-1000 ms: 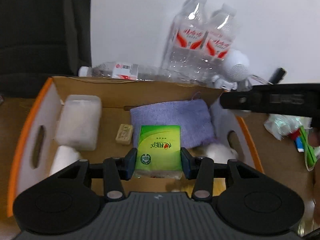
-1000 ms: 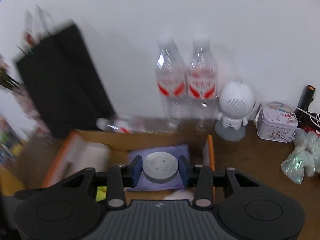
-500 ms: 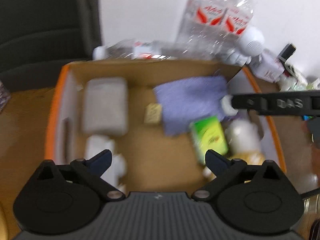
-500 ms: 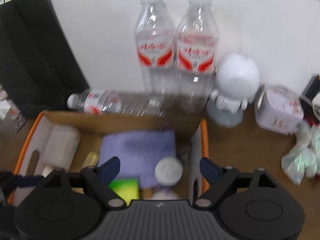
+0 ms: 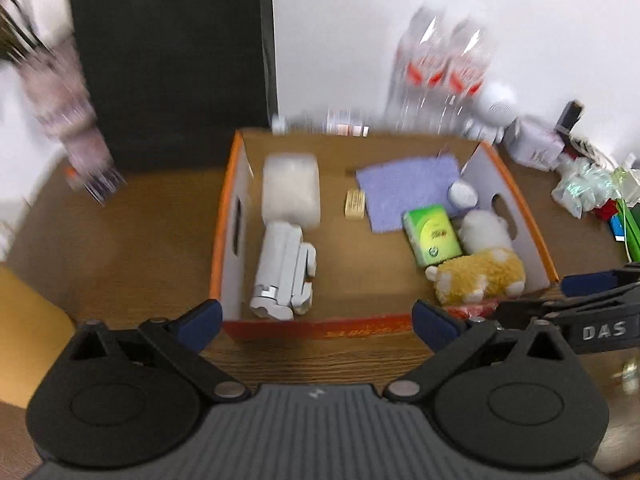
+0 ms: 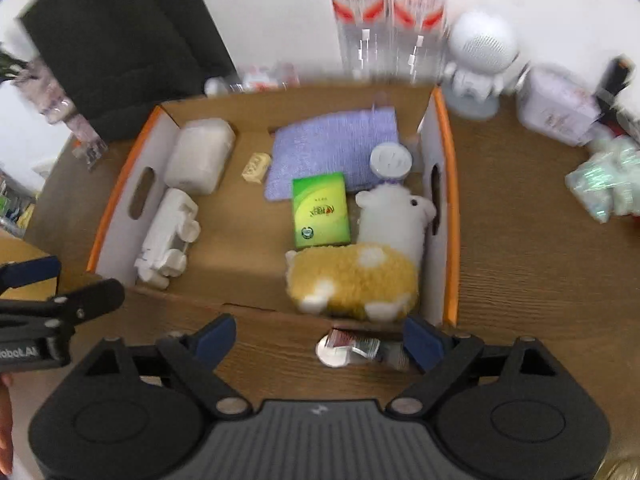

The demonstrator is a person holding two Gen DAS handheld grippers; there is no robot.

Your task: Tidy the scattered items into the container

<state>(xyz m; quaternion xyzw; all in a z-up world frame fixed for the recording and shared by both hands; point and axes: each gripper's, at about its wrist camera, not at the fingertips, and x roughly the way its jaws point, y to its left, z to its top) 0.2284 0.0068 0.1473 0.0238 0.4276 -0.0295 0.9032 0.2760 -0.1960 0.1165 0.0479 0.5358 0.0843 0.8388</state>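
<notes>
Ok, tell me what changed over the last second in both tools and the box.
The left tool let go of the green tissue pack; the right tool released the round white lid. Both now lie in the cardboard box, and both tools are open, pulled back to its near side. The purple cloth and plush toys stayed put.

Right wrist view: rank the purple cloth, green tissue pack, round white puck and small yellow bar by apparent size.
1. purple cloth, partly covered by the pack
2. green tissue pack
3. round white puck
4. small yellow bar
The last two look close; the puck seems slightly larger.
</notes>
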